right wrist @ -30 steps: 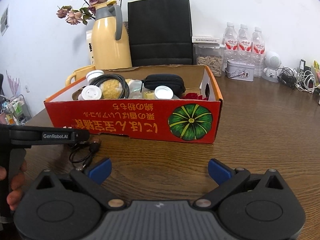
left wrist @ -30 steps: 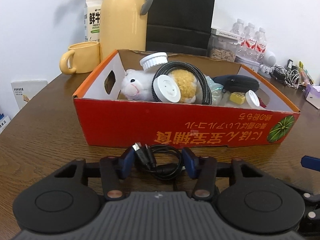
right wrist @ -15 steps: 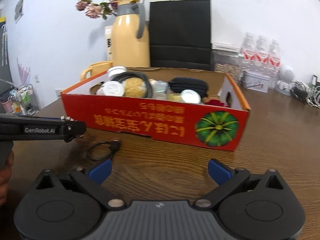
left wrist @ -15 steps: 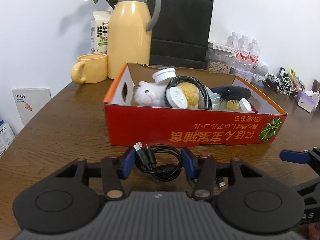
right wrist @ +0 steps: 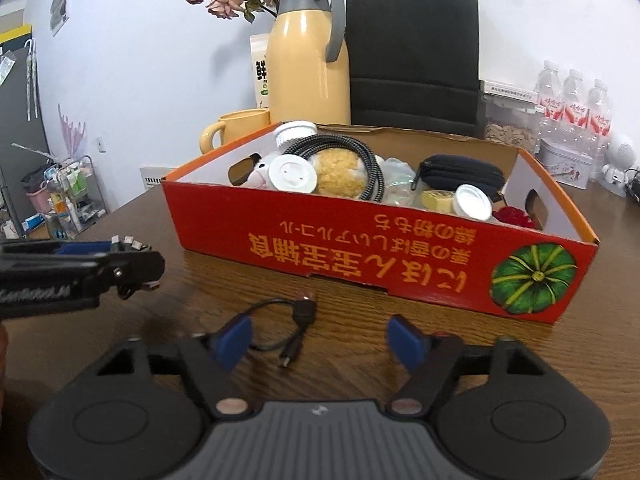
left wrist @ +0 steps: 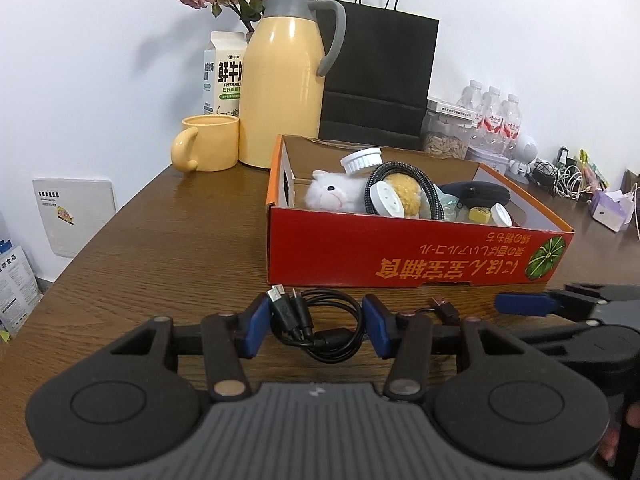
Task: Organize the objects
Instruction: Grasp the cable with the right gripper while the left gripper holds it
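one coiled black usb cable [left wrist: 320, 326], light and limp, sits between the left tongs [left wrist: 316, 328], which pinch the bundle; its loose plug end trails on the brown wooden table [left wrist: 160, 248], so grip the coil. the right tongs [right wrist: 320, 340] hover wide open, holding nothing. one red cardboard box [left wrist: 400, 252] stands just beyond.

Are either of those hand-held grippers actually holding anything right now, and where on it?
The left hand-held gripper holds the black cable by its coiled bundle, plug ends sticking up. The right hand-held gripper is open, holding nothing.
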Demonstrator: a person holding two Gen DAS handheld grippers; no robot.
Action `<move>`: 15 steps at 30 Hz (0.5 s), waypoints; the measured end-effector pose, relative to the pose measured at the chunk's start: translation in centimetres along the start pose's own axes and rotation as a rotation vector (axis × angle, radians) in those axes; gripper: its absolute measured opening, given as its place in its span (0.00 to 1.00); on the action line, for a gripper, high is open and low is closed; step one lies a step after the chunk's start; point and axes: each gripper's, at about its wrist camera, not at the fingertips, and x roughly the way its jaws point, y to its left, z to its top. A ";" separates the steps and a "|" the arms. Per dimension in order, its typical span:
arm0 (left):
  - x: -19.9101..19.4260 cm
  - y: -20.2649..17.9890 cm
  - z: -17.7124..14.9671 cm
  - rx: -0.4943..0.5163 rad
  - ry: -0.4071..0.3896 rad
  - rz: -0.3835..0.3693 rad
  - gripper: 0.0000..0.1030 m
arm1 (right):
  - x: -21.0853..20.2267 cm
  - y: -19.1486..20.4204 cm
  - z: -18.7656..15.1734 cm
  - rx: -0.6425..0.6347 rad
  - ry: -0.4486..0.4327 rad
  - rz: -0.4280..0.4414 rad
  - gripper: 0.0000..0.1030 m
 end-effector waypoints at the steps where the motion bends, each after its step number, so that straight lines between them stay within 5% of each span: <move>1: 0.0 0.1 0.0 0.000 -0.002 -0.003 0.49 | 0.2 0.2 0.1 -0.006 -0.003 -0.002 0.59; 11: 0.0 0.2 -0.3 0.002 -0.005 -0.024 0.49 | 1.8 1.5 0.6 -0.040 0.016 -0.013 0.12; 15: -0.1 0.1 -0.3 0.004 -0.009 -0.026 0.49 | 1.3 1.2 0.6 -0.028 0.004 -0.012 0.12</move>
